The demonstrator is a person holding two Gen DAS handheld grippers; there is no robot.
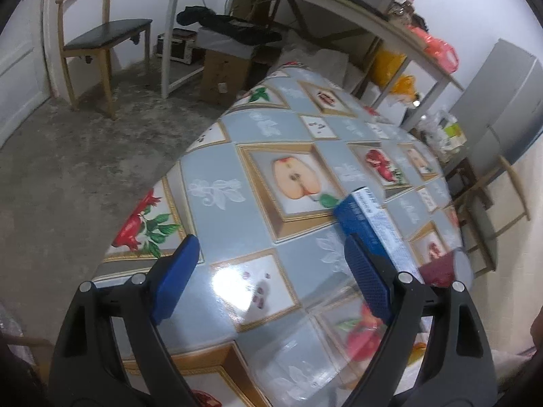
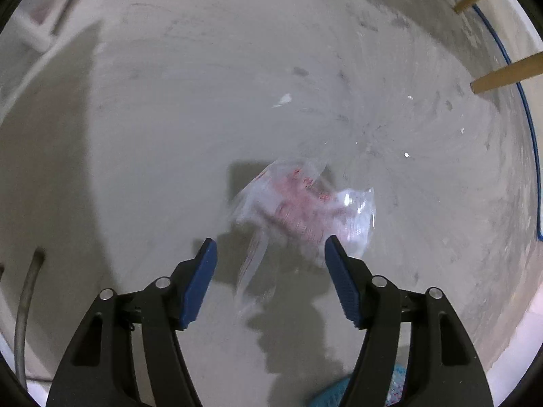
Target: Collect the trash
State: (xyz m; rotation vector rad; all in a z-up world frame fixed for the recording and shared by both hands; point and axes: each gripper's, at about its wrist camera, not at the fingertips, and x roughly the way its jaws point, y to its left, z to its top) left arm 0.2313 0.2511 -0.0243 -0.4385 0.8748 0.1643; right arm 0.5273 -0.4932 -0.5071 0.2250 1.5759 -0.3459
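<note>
One clear wrapper (image 2: 305, 210), uncontained, blurred

A wooden chair (image 1: 101, 39) stands on the concrete floor (image 1: 85, 156) near cardboard boxes (image 1: 222, 71) beneath a long white shelf (image 1: 339, 3).

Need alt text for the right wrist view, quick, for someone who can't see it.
A crumpled clear plastic wrapper with red print, motion-blurred, lies on a grey concrete floor below the open right gripper, whose blue fingers hold nothing. Wooden legs and a blue cable edge the right side.
</note>
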